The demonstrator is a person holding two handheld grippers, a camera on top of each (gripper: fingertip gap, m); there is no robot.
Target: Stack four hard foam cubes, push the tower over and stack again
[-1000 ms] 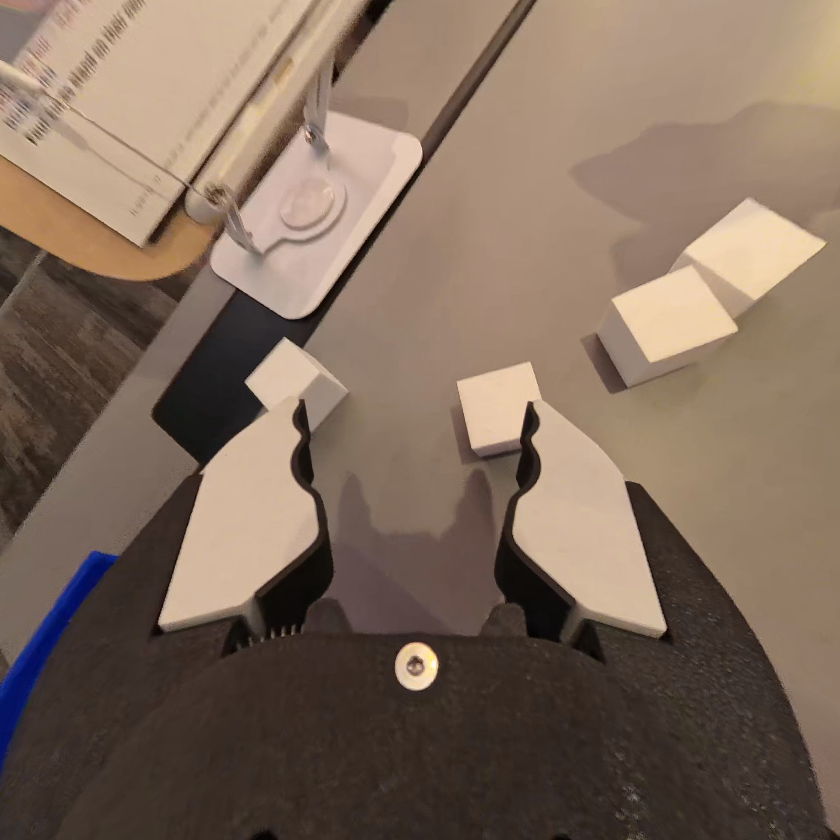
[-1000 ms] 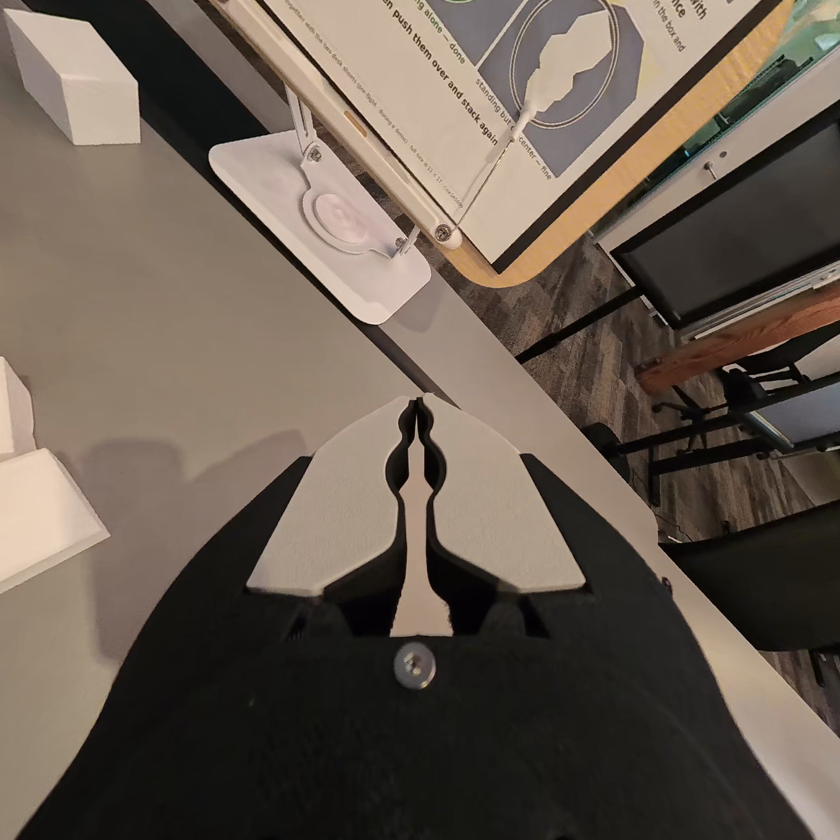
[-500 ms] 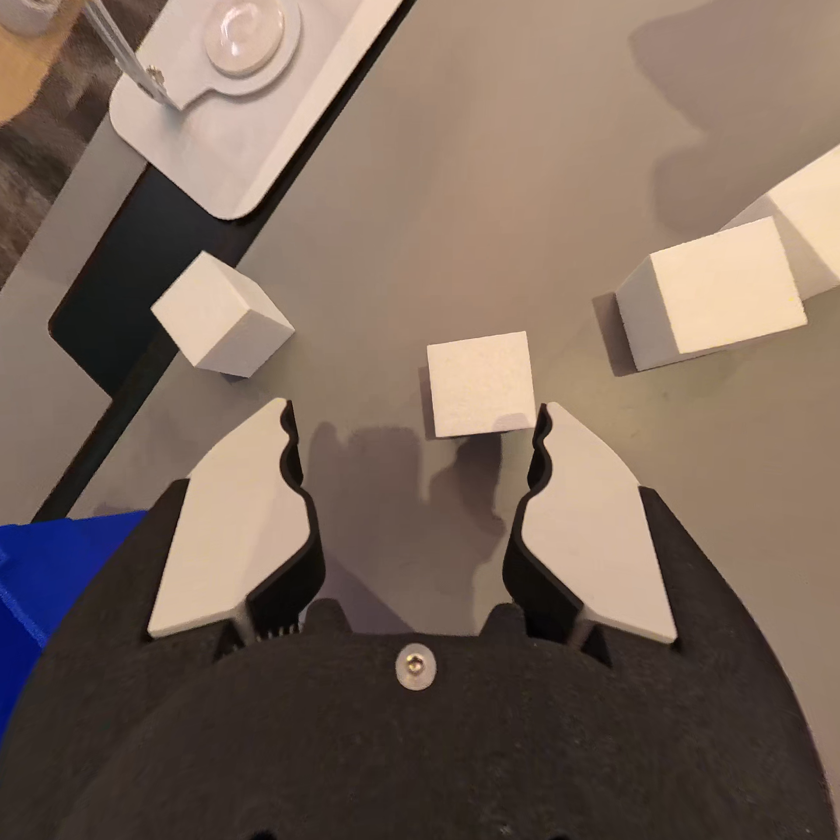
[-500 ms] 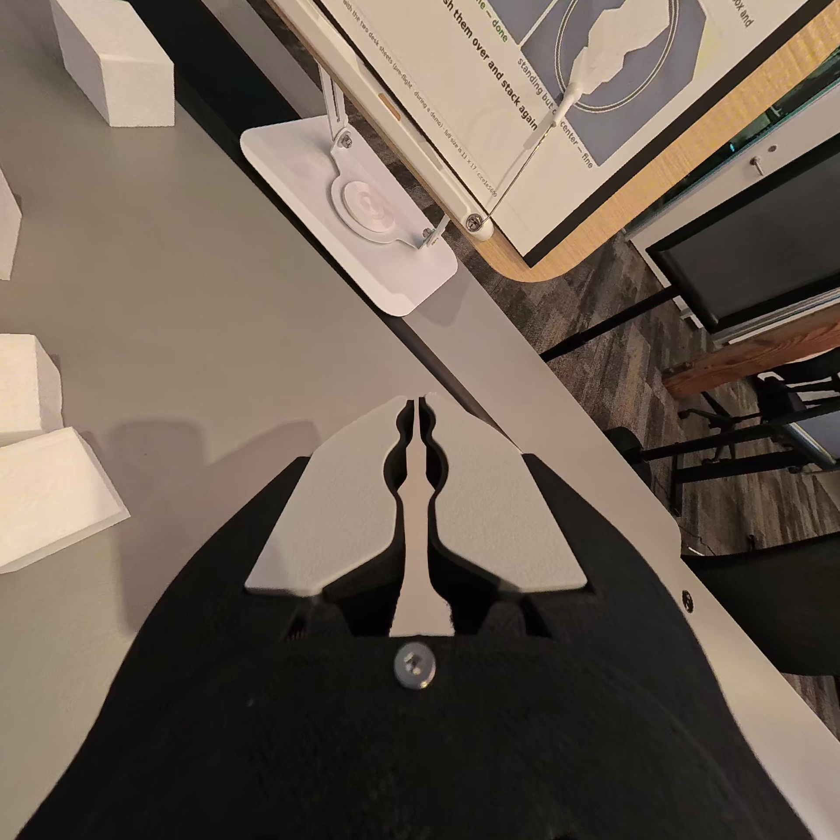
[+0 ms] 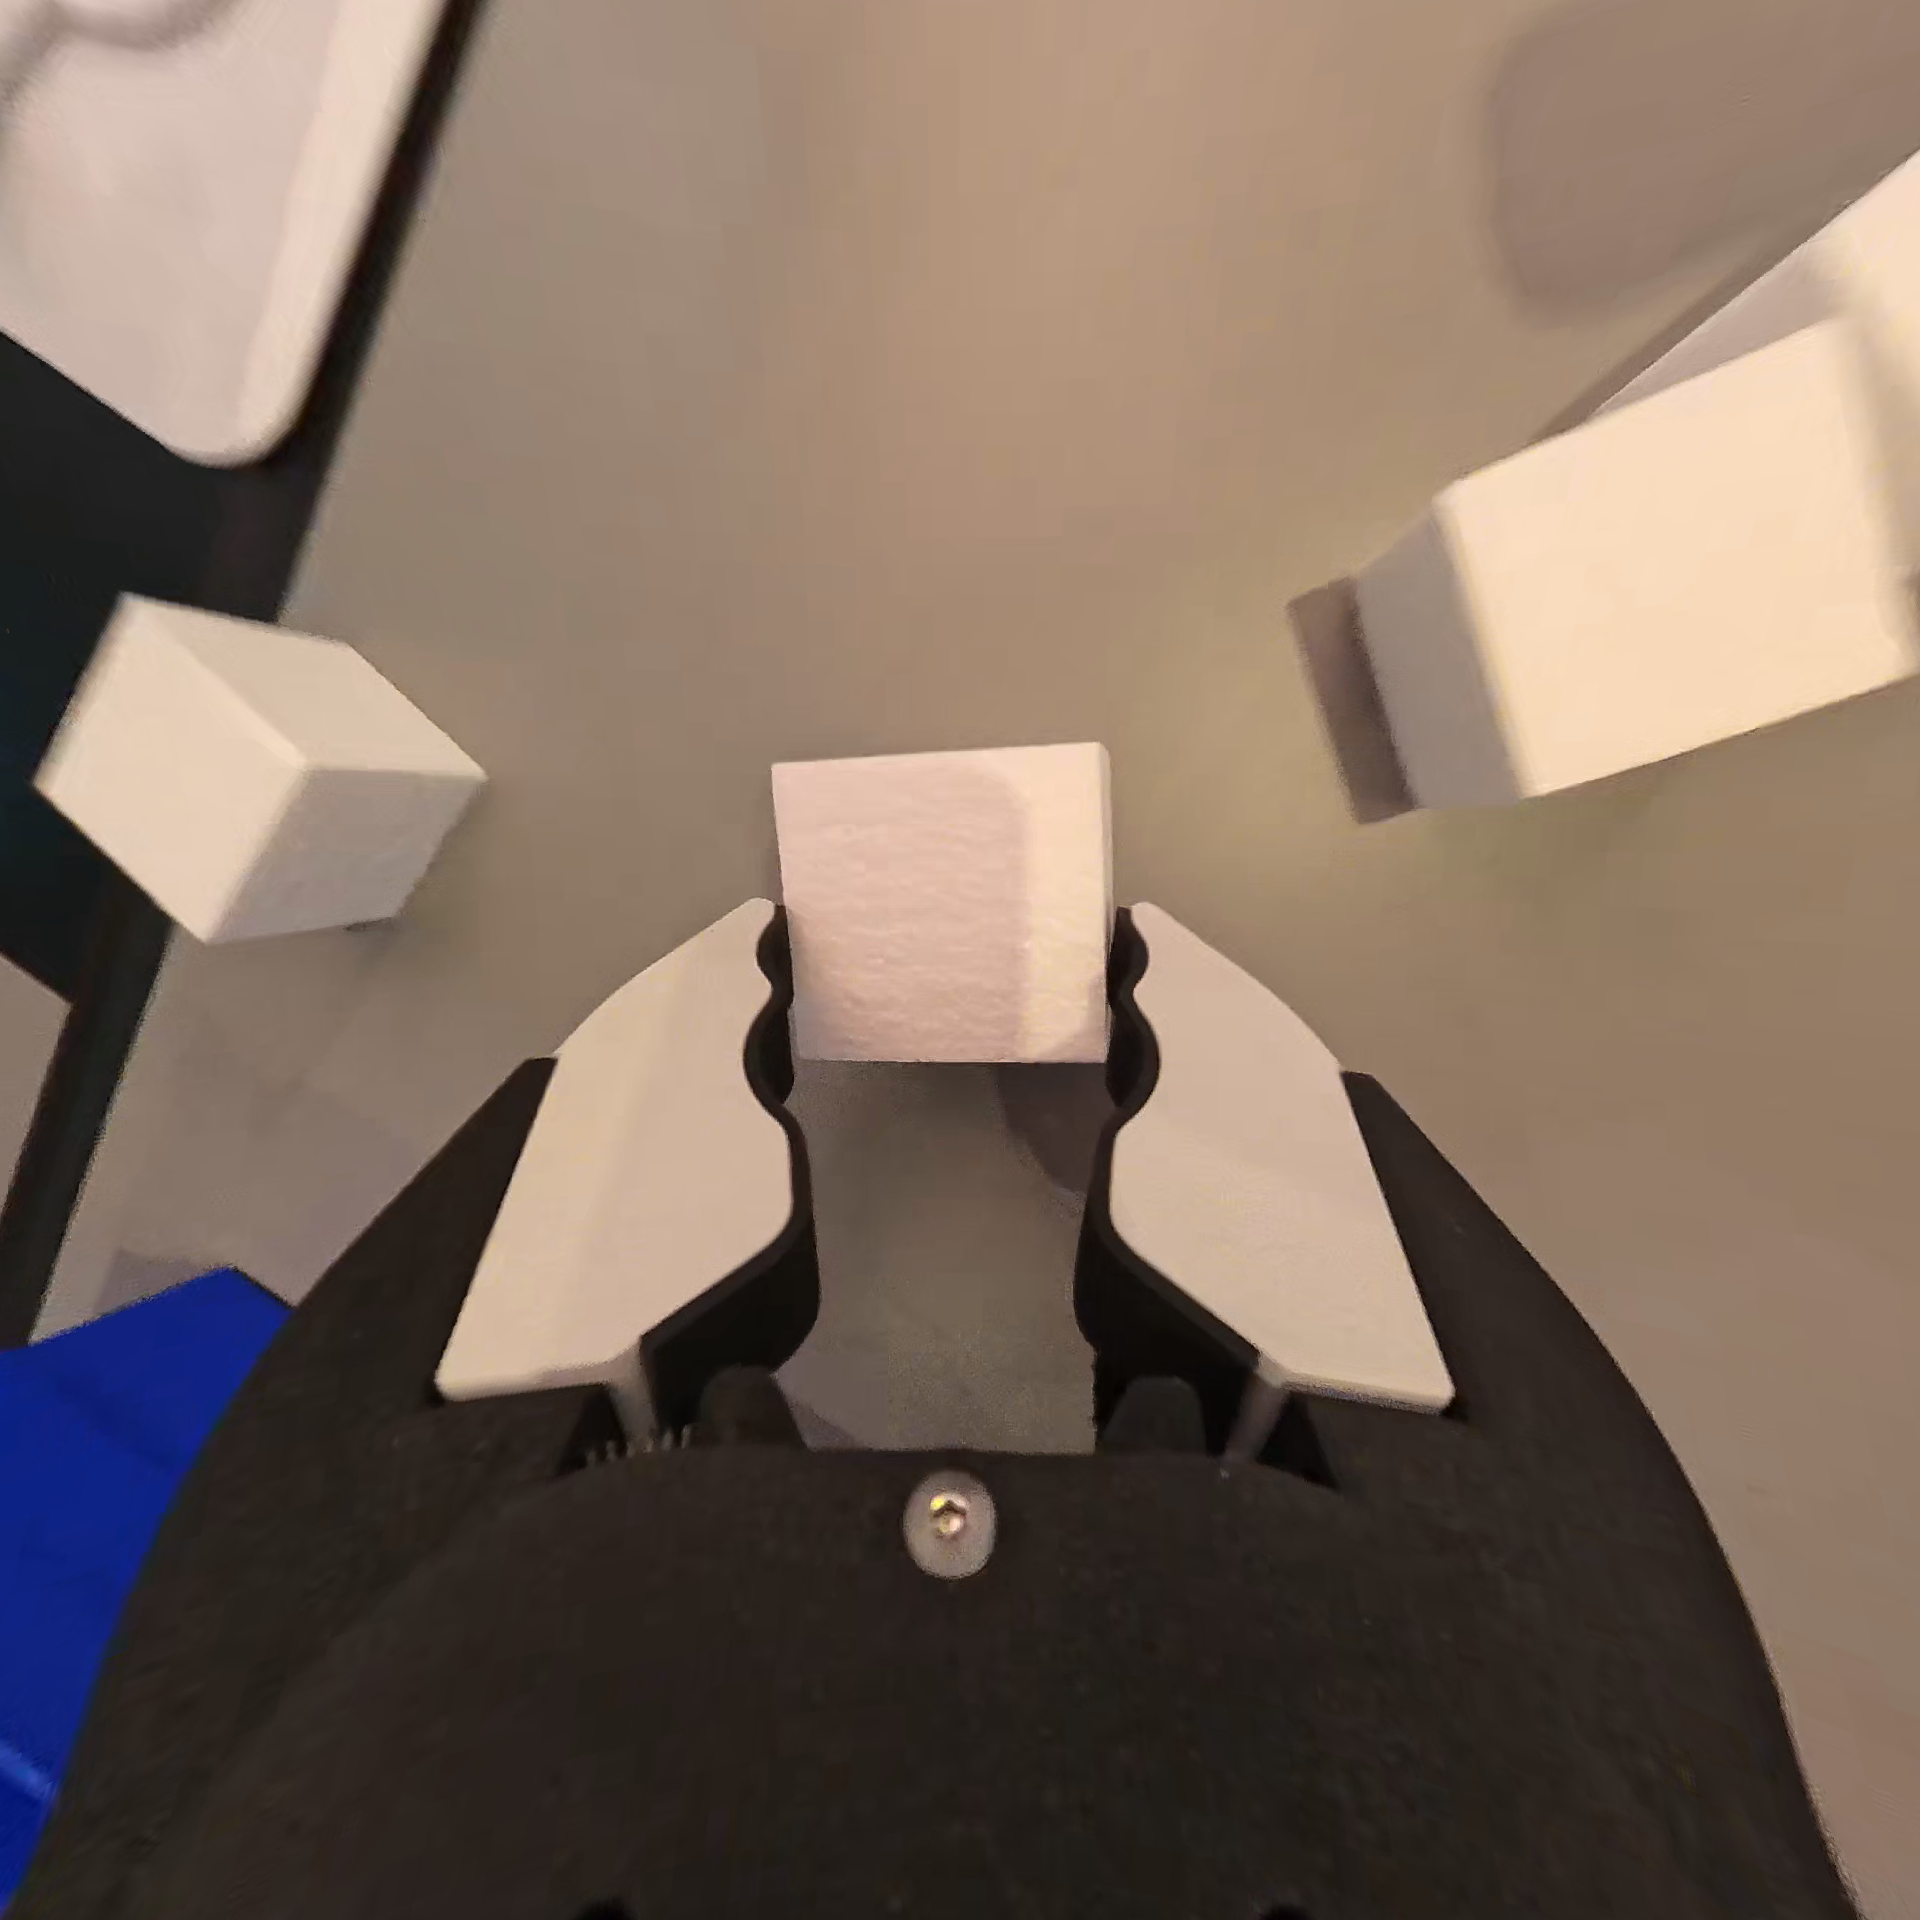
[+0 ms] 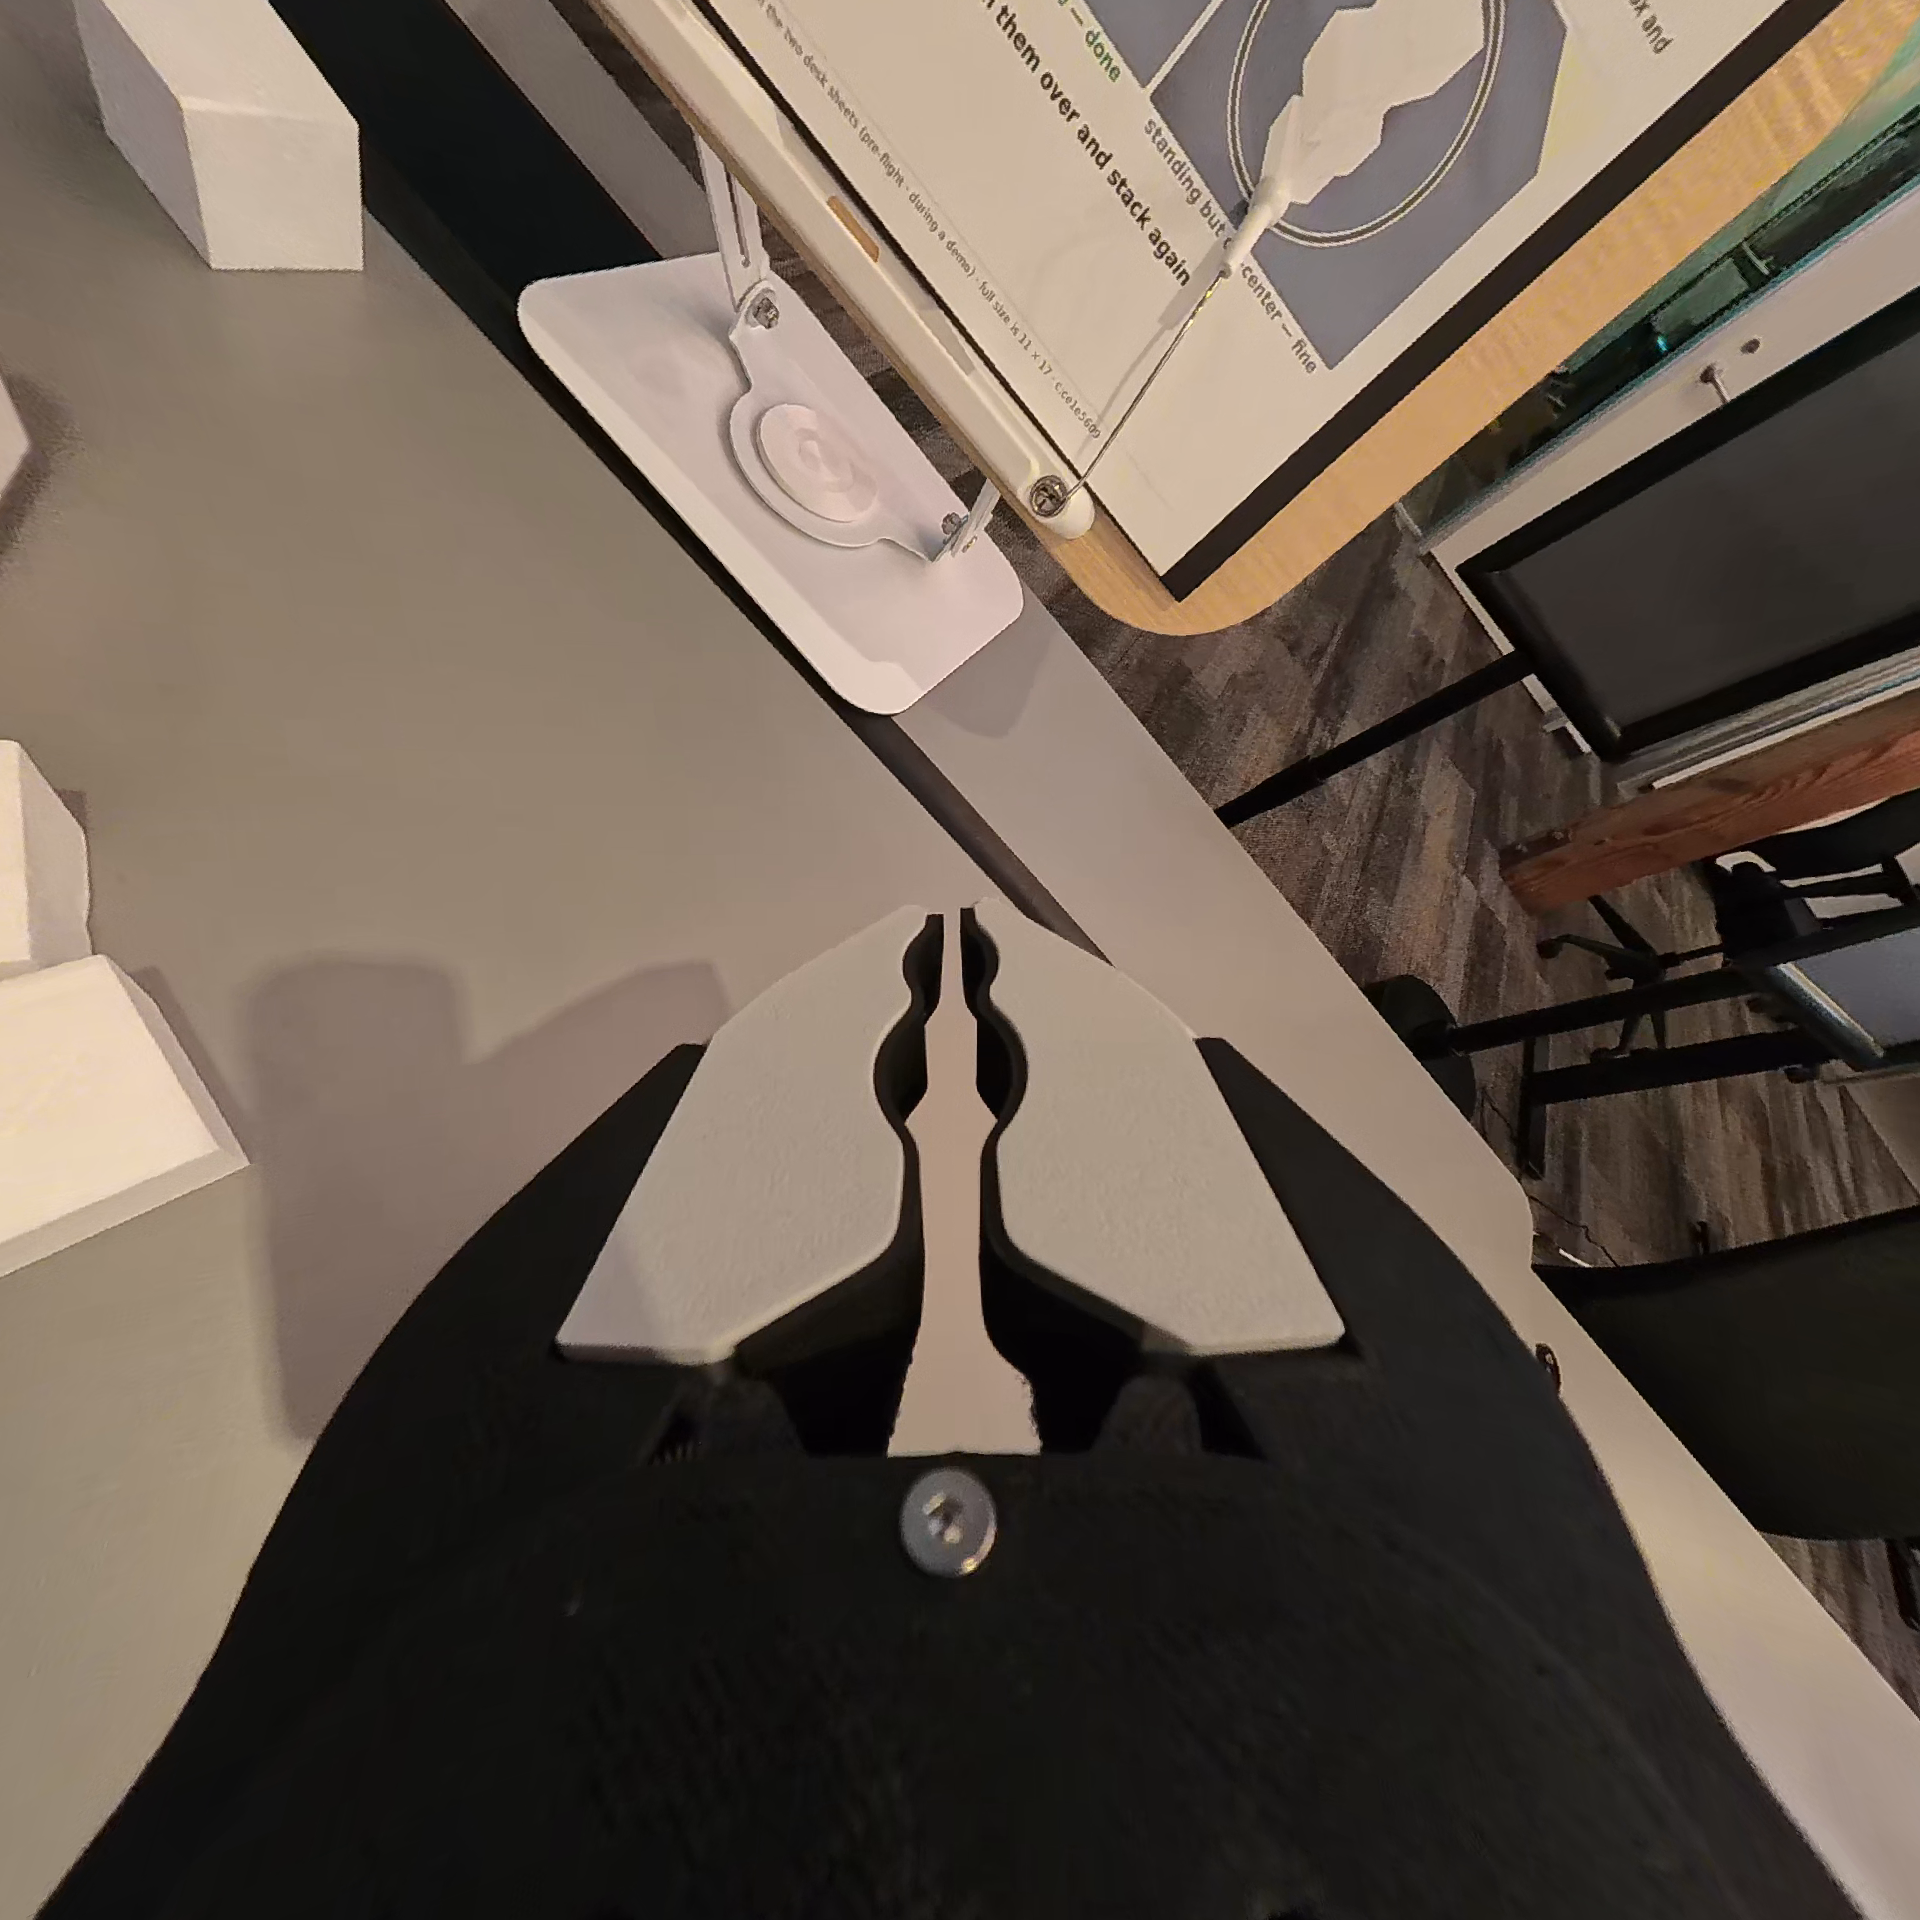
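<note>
Several white foam cubes lie apart on the grey table (image 5: 935,416). My left gripper (image 5: 948,920) is shut on one cube (image 5: 940,831), its fingertips pressing the cube's left and right sides low over the table. Another cube (image 5: 249,769) lies to its left by the table's dark edge strip. A third cube (image 5: 1662,634) lies to the right, with a fourth (image 5: 1849,260) behind it. My right gripper (image 6: 951,920) is shut and empty above the table's far edge. The right wrist view shows cubes at its left edge (image 6: 94,1101) and top left (image 6: 229,135).
A white stand base (image 6: 769,478) sits at the table's edge and holds up a board with a printed sheet (image 6: 1247,208). A blue bin (image 5: 104,1455) is at my lower left. Beyond the table edge are carpet floor, chairs and a dark screen (image 6: 1714,540).
My left gripper has moved forward and down to the middle cube and closed its fingers on it. My right gripper stays shut and has shifted only slightly.
</note>
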